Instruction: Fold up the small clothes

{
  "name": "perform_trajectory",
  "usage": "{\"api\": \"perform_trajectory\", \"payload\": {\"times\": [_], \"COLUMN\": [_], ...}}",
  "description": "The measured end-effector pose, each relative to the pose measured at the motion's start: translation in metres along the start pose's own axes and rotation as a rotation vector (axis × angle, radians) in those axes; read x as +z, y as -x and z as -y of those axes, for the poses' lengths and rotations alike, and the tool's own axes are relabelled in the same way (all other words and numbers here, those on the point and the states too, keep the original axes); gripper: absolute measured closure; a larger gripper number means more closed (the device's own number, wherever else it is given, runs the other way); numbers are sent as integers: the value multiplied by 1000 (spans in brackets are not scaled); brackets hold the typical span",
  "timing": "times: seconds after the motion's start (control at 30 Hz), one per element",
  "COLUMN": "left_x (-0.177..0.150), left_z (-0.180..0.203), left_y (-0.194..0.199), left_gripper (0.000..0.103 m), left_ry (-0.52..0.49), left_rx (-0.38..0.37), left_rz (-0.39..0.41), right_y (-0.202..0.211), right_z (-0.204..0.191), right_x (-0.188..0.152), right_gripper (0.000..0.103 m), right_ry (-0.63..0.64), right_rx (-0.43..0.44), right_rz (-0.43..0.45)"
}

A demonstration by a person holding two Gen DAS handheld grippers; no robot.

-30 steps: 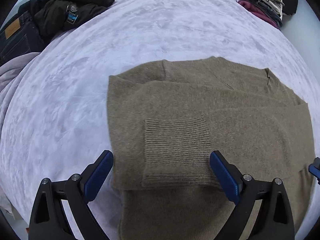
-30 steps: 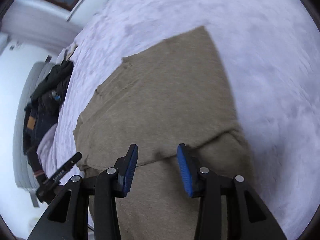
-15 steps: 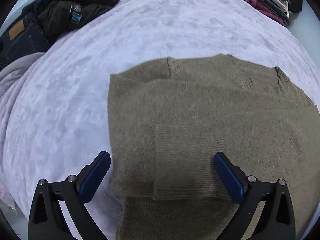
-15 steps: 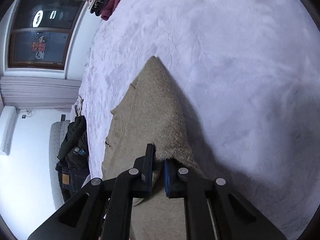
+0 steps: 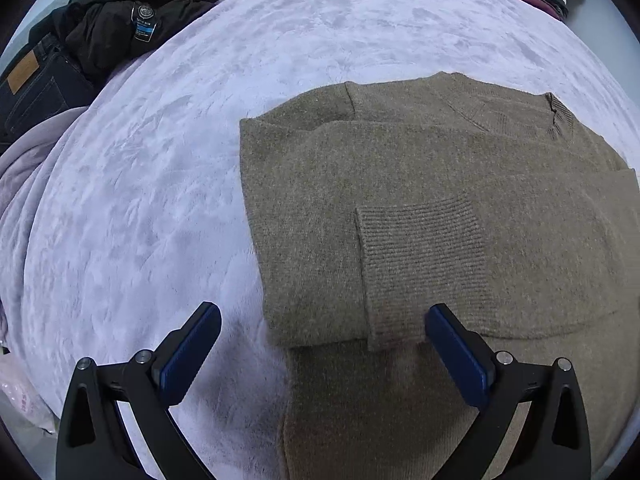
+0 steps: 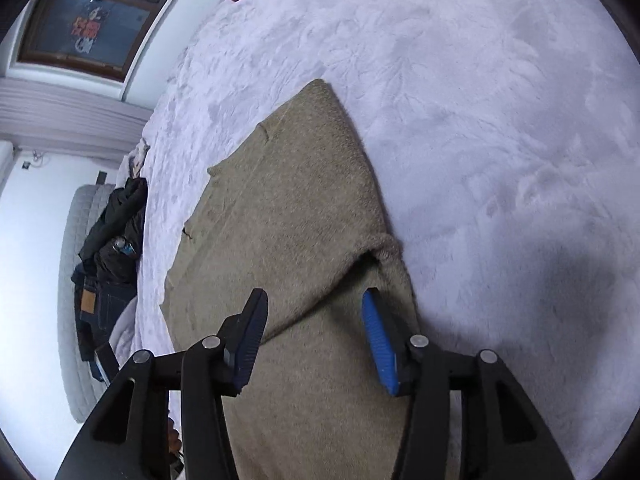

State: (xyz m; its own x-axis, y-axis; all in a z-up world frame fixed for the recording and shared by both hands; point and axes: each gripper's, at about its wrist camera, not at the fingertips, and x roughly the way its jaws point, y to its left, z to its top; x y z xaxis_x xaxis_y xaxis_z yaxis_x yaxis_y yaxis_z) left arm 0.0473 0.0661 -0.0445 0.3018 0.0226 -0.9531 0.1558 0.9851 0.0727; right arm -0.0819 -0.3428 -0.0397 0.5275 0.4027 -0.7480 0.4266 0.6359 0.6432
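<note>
Olive-brown knit sweater [image 5: 420,208] is lying partly folded on the pale lilac plush bed cover [image 5: 152,200], ribbed cuff [image 5: 420,264] resting on top. Left hand-held gripper [image 5: 320,344] is hovering wide open over its near edge. Right hand-held gripper [image 6: 316,344] has just been opening, jaws apart above the folded sleeve, gripping nothing.
</note>
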Motion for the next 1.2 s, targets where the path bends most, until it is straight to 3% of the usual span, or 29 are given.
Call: {"api": "perform_trajectory", "payload": {"times": [0.07,0.2,0.5,0.57,0.7,0.9,1.2], "left_x": [-5,-12,-34,-36,-40,-55,-87], "left_z": [2,12,35,37,39,45,52], "left_y": [5,14,46,57,84,115,134], "left_gripper": [0,0,0,0,0,0,0], "left_ry": [-8,-40,-65,-67,-47,-28,9], "left_rx": [-10,-28,-35,-32,-28,16,25], "left_rz": [-25,-59,-113,-114,-116,-123,-162], "right_y": [5,2,0,9,30,40,39], "right_z": [-12,-36,-57,-61,-69,-70,-73], "right_x": [-9,-30,-50,-50,-43,-37,-53], "right_gripper": [37,33,30,22,22,22,22], "right_ry": [71,203,233,241,240,194,296], "right_rx": [-45,-99,-90,-90,-64,-13,-123], "right_rz": [-26,-92,-158,-145,-141,-248,-326]}}
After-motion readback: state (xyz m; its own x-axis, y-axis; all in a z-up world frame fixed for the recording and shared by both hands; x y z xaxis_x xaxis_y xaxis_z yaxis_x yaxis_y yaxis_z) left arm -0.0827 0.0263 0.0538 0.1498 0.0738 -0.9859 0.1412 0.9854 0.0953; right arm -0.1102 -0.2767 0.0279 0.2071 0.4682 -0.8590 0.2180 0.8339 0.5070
